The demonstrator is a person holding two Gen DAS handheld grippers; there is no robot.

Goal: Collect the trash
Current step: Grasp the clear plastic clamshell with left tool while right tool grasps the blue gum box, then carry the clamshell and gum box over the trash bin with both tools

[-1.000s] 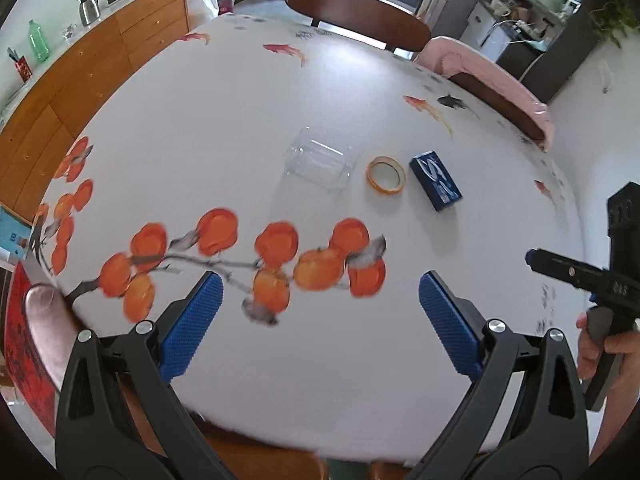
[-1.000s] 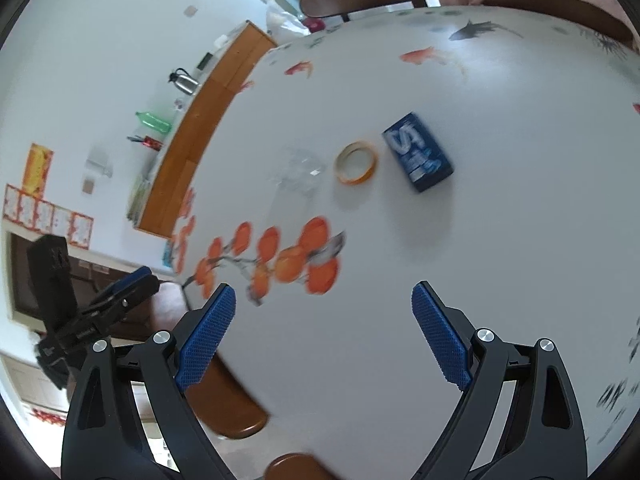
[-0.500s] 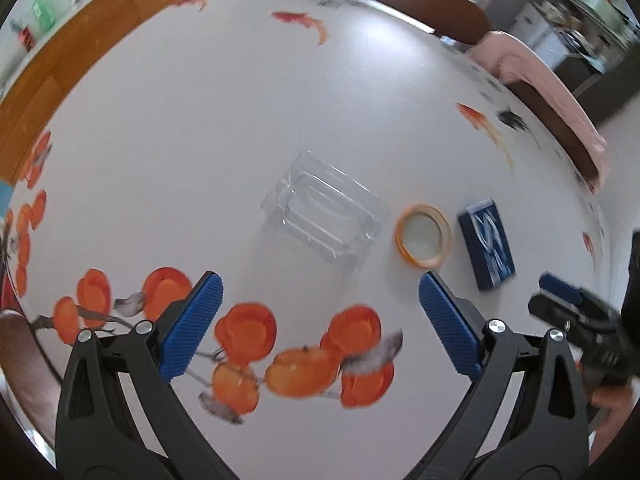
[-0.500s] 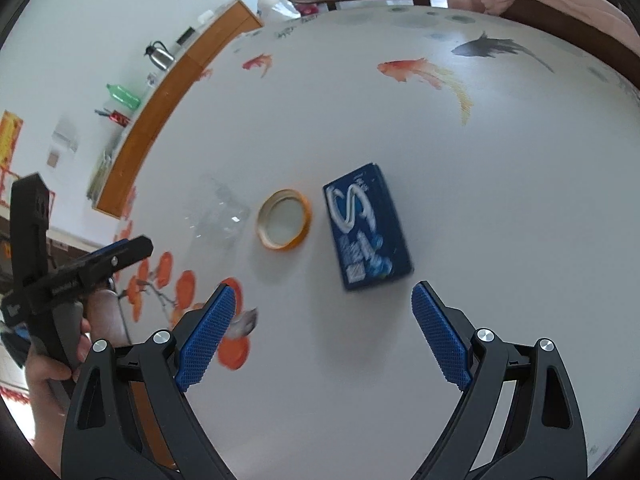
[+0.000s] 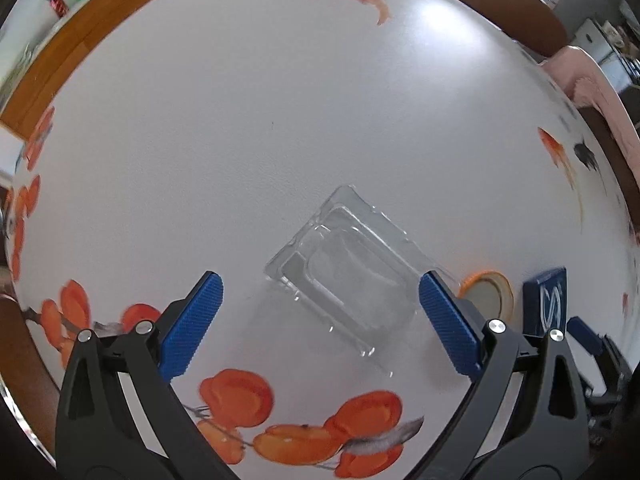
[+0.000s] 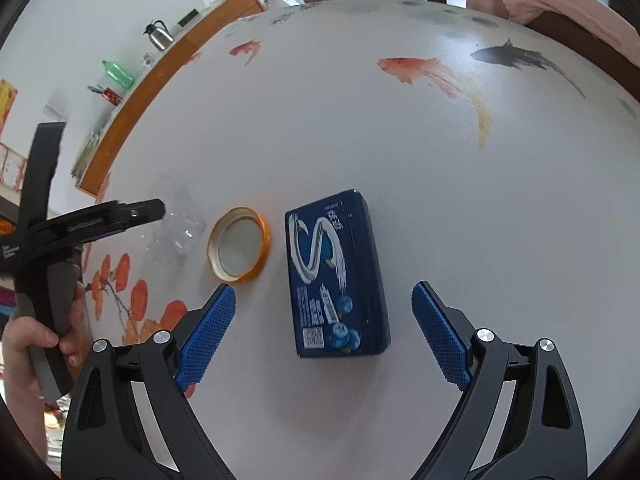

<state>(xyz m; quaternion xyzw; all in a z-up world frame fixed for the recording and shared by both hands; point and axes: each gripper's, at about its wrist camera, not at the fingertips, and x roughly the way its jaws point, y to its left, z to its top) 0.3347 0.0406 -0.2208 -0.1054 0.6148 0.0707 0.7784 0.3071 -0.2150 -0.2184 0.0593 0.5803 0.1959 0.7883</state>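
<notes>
A clear plastic blister tray (image 5: 344, 268) lies on the white table, just ahead of my open, empty left gripper (image 5: 320, 320). An orange tape ring (image 5: 486, 292) and a dark blue gum box (image 5: 550, 300) lie to its right. In the right wrist view the gum box (image 6: 334, 276) lies between and just ahead of the fingers of my open, empty right gripper (image 6: 324, 340). The tape ring (image 6: 238, 250) sits left of it, and the clear tray (image 6: 176, 232) is further left under the left gripper's fingers (image 6: 132, 212).
The round white tablecloth (image 5: 280, 100) carries printed fish and orange fruit. A wooden sideboard (image 6: 160, 92) with a kettle and green bottle stands along the left wall. Chairs, one with a pink cover (image 6: 560, 4), stand at the far edge.
Both grippers have moved forward and down over the table. The clear tray now sits close ahead of the left fingers and the blue box between the right fingers. Both stay open.
</notes>
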